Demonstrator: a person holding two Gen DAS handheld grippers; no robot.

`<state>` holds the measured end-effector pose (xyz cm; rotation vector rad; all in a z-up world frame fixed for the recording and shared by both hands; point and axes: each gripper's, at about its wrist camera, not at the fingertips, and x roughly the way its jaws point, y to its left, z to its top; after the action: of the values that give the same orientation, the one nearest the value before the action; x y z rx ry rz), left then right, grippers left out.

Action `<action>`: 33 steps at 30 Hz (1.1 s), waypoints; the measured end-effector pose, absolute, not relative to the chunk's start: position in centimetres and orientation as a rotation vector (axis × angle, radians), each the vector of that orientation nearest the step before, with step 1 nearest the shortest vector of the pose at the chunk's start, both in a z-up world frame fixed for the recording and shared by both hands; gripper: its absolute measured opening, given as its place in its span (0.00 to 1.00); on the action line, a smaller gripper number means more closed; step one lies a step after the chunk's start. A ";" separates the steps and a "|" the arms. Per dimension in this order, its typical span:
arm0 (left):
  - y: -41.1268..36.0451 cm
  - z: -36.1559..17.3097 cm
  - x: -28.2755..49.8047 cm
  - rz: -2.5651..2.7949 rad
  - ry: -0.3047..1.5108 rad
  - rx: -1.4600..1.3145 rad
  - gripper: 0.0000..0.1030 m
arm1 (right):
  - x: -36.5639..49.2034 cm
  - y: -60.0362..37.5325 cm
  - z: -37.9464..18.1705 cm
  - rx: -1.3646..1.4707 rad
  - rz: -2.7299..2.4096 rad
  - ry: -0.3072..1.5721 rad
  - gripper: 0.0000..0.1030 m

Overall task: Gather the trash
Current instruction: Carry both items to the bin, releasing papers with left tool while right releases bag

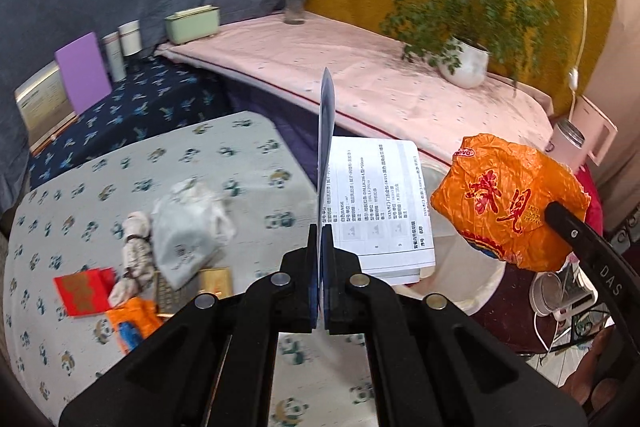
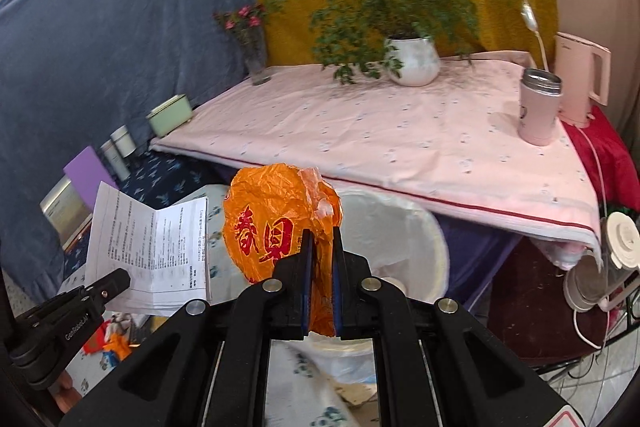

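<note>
left gripper (image 1: 320, 239) clenched on a folded printed paper sheaf (image 1: 384, 207); right gripper (image 2: 320, 247) pinches a crumpled orange wrapper (image 2: 276, 215), both aloft over the white bin (image 2: 404, 227). more litter, blurred, perhaps a plastic bag (image 1: 188, 227) and red envelope (image 1: 82, 291), lies on the panda-print cloth (image 1: 80, 219).

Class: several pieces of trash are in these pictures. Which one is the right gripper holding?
The crumpled orange wrapper with red characters, pinched in the right gripper. The printed paper is in the left gripper; the other scraps lie on the panda-print cloth.
</note>
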<state>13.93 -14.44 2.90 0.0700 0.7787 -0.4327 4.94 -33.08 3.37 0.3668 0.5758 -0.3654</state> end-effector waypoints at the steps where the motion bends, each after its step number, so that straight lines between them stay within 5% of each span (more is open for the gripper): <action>1: -15.3 2.8 14.0 -0.445 0.779 0.078 0.01 | 4.8 -33.7 3.3 0.371 -0.377 0.575 0.07; 17: -24.6 -1.3 16.7 -0.578 0.873 0.138 0.04 | 4.2 -40.7 0.1 0.427 -0.509 0.603 0.07; 19: -24.6 -1.8 17.2 -0.569 0.886 0.129 0.25 | 4.6 -40.9 -0.3 0.430 -0.508 0.608 0.07; 21: -24.4 -1.8 17.4 -0.549 0.870 0.126 0.35 | 5.1 -40.9 -0.4 0.429 -0.501 0.613 0.07; 33: -21.7 -2.0 18.4 -0.474 0.854 0.116 0.42 | 8.5 -38.5 -0.8 0.403 -0.436 0.631 0.09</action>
<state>18.38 -21.71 -2.02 0.1163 0.8538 -0.4742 8.53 -38.45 -0.77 0.4025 0.6306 -0.4357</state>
